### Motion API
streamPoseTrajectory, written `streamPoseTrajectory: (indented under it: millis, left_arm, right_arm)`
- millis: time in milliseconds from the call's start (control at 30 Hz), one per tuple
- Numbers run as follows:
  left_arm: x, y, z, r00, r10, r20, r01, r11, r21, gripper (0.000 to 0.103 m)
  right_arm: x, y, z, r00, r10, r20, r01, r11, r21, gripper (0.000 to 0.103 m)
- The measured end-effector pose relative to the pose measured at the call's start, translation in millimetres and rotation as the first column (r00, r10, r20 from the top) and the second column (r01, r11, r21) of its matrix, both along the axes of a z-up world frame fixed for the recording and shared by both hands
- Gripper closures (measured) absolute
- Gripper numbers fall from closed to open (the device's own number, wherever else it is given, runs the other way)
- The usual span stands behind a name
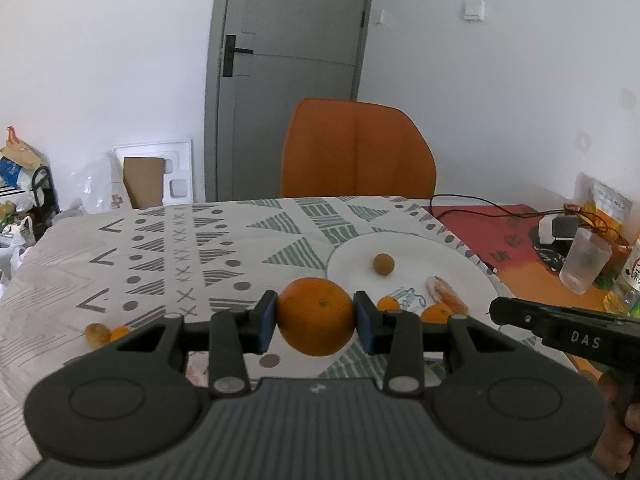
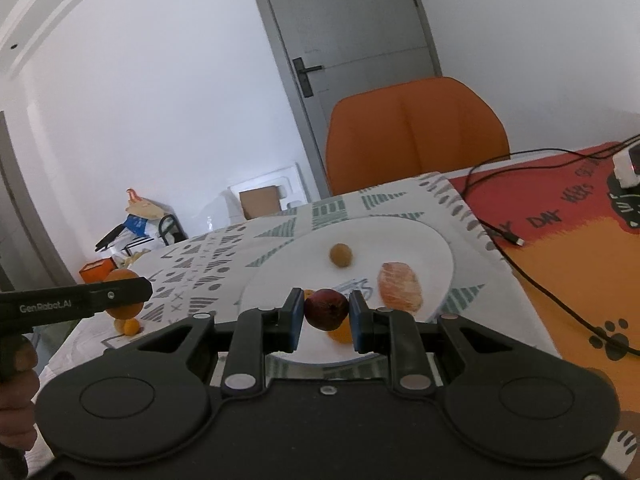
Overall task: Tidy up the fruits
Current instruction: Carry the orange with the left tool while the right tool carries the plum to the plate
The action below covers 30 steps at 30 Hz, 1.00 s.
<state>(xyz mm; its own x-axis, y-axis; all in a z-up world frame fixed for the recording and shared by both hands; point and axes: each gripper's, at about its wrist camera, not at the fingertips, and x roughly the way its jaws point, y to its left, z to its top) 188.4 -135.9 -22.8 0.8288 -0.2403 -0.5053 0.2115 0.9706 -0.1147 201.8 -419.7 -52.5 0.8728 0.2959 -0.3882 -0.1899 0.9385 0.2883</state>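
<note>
Left gripper (image 1: 316, 316) clamps a large orange (image 1: 316, 315) between its blue pads (image 1: 267, 322), held above the patterned tablecloth (image 1: 160, 256) just left of the white plate (image 1: 424, 252). Orange is round, no clear long axis; its small stem dimple faces the camera, slightly right of centre. Skin bright, even, unpeeled.

Right gripper (image 2: 325, 314) is closed on a small dark red fruit (image 2: 326, 309), held over the plate's near edge (image 2: 436, 252). Fruit roughly round, glossy, maroon; a small dimple faces the camera; type cannot be told.

On the plate, beyond the grippers: small orange fruits (image 1: 388, 303) at the near side, partly hidden by the fingers; a peeled citrus piece (image 2: 400, 286) to the right, long axis running near to far; a small tan-brown round fruit (image 2: 340, 255) toward the middle.

On the cloth left of the left gripper: a brownish fruit (image 1: 97, 333) touching a small orange one (image 1: 119, 333).

Farther back: orange chair (image 1: 356, 148), then grey door (image 1: 292, 40).
</note>
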Motion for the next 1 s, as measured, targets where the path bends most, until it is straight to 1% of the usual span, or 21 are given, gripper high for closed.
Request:
streamPoseTrajectory:
  millis: [400,767,1000]
  left_arm:
    - [26.6,-29.5,-12.5,0.999,-0.043,-0.032,0.044,0.999,0.023,0.063]
    - [53.2,-52.6,-24.7,0.995,-0.077,-0.062,0.08,0.996,0.042,0.063]
    - [70.3,-60.3,-35.2,0.992,-0.081,-0.099,0.086,0.995,0.048,0.063]
  right_arm:
    - [21.5,-16.1,-9.5,1.0,-0.012,-0.025,0.012,1.0,0.019,0.081]
    - [36.5,-20.5,-12.4,0.999,-0.015,-0.035,0.016,1.0,0.027,0.081]
    - [45.7,-20.2,-13.5,0.999,-0.016,-0.04,0.017,1.0,0.026,0.081]
